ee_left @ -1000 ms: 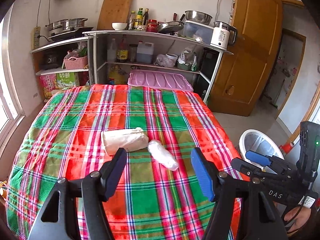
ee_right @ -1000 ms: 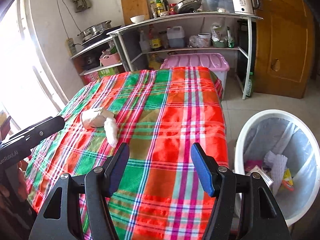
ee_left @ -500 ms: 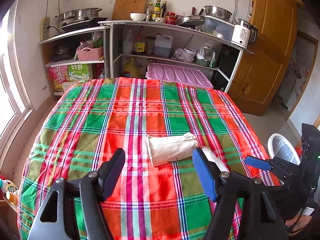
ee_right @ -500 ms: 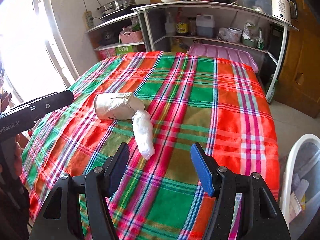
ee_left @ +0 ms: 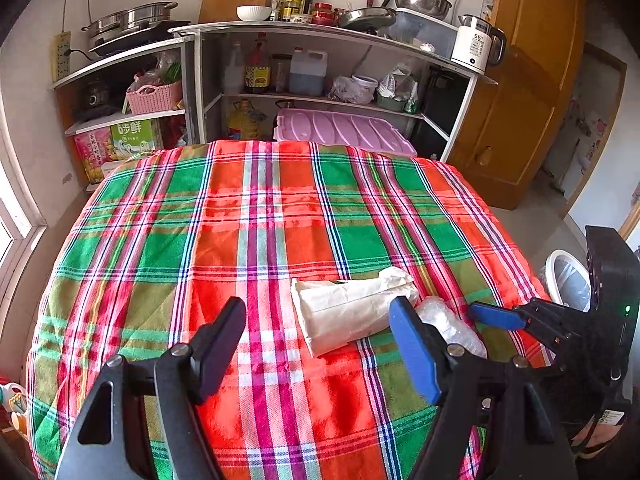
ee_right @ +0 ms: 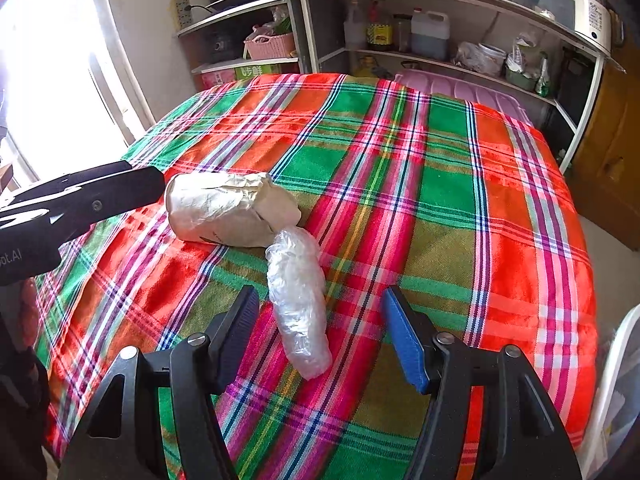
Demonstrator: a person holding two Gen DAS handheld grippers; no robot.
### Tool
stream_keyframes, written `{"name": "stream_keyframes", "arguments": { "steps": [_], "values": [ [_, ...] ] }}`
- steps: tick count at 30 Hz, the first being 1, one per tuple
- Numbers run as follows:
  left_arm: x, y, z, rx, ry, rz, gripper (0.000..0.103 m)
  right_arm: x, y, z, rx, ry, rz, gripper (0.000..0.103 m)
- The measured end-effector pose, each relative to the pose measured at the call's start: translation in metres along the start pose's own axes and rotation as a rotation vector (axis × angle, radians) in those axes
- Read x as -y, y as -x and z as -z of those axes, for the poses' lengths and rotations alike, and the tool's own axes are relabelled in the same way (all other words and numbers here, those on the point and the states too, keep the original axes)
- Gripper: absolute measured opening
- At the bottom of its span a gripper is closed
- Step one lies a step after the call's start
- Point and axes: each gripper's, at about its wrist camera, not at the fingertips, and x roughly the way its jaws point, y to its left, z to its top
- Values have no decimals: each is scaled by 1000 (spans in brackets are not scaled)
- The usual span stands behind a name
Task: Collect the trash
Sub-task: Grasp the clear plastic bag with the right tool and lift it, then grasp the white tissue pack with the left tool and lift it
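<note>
Approach step: right gripper [ee_right: 320,332], jaws wide, straddles the clear plastic wad [ee_right: 298,300] at lower centre; left gripper [ee_left: 320,344], jaws just widening, frames the paper packet [ee_left: 352,312]. Next, I'd say: lower and close.

Left gripper [ee_left: 318,344]: jaws spread and just been opening, nothing pressed between them, above the plaid tablecloth [ee_left: 256,216].
Paper-wrapped bundle [ee_left: 352,312]: lying between the fingers' lines, beside a crumpled clear plastic bag [ee_left: 448,326].
Right gripper [ee_left: 500,318]: at right edge.
White bin [ee_left: 560,276]: beyond table corner.
</note>
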Motion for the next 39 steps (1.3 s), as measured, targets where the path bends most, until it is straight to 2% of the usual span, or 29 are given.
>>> {"name": "stream_keyframes", "arguments": {
  "steps": [1,4,5,6,9,13,15,18,22,27,31,39],
  "values": [
    [1,-2,0,0,-11,3,76,2,0,-1,1,-7,0,61],
    [7,-5,0,-1,-68,11,76,8,2,-1,0,-30,-4,33],
    [9,-6,0,-3,-82,15,76,10,2,0,-2,-34,-1,28],
    [10,-7,-2,-4,-92,19,76,11,3,0,-1,-37,0,26],
    [13,-9,-7,-1,-126,35,76,15,6,2,3,-53,-9,26],
    [19,-18,-12,-18,-199,7,76,20,14,9,9,-64,-17,26],
    [23,-24,-14,-34,-237,20,76,22,17,12,9,-74,-17,26],
    [24,-33,-15,-70,-245,88,76,28,20,18,10,-102,-16,26],
    [29,-42,-13,-101,-253,73,76,33,21,20,8,-139,-22,26],
    [43,-42,-5,-115,-285,103,76,35,23,21,10,-144,-23,26],
    [45,-45,-6,-118,-293,47,76,37,25,23,14,-148,-21,26],
    [36,-53,-5,-142,-285,-2,76,40,26,25,18,-164,-29,26]
  ]
}}
